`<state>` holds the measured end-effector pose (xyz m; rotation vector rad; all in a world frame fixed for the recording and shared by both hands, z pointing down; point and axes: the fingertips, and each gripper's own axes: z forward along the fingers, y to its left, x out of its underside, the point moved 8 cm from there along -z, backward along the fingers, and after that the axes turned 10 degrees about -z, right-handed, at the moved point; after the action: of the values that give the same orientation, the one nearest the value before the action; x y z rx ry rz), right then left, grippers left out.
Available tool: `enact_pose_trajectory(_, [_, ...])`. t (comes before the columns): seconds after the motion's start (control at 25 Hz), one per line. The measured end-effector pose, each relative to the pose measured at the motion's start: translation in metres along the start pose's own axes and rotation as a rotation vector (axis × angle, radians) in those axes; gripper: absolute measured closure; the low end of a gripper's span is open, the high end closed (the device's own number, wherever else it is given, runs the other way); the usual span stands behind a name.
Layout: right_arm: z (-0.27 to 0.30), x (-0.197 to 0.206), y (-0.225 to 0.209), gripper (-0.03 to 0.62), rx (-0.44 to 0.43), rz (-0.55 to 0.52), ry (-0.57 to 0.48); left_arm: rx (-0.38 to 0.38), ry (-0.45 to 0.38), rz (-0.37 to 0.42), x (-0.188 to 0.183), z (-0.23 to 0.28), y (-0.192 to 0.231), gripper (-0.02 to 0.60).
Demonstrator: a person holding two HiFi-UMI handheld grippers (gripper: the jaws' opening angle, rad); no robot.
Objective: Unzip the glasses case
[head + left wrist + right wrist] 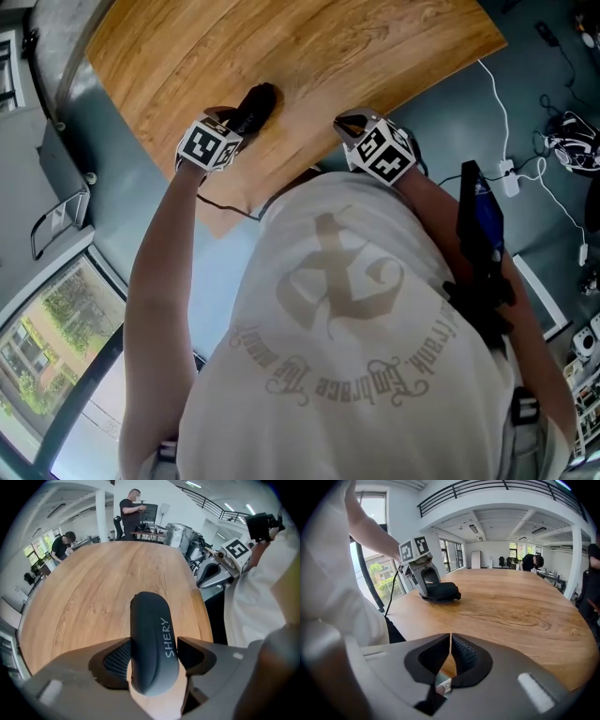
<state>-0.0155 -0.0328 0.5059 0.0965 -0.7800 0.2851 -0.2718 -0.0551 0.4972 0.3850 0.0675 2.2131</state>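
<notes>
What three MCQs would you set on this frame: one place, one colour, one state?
1. Where is the glasses case?
A. On the floor.
B. On the wooden table, between the left gripper's jaws.
C. On a shelf.

2. What colour is the case?
A. Red.
B. White.
C. Dark grey.

3. How do the right gripper's jaws stand?
A. Together, with nothing between them.
B. Wide apart.
C. Clamped on a cable.

Key:
1 B, the left gripper view shows it lying on the wood with a jaw against each side.
2 C, the shell is dark grey with pale lettering.
3 A, the right gripper view shows the tips meeting, empty.
</notes>
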Motion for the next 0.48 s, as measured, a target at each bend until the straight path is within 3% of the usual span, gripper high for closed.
enact_pose_trajectory(0.28, [-0.024,0.027,-0.022,0.576,-0.034,-0.009,0.0,-0.041,0.065,-0.014,-0.014,0.011,-0.014,0.25])
enact_pose_trajectory(0.48, [-0.013,0.023,-0.026,0.576,-0.089,-0.041,0.009,-0.117,0.051,-0.037,-0.002,0.0,-0.009,0.247])
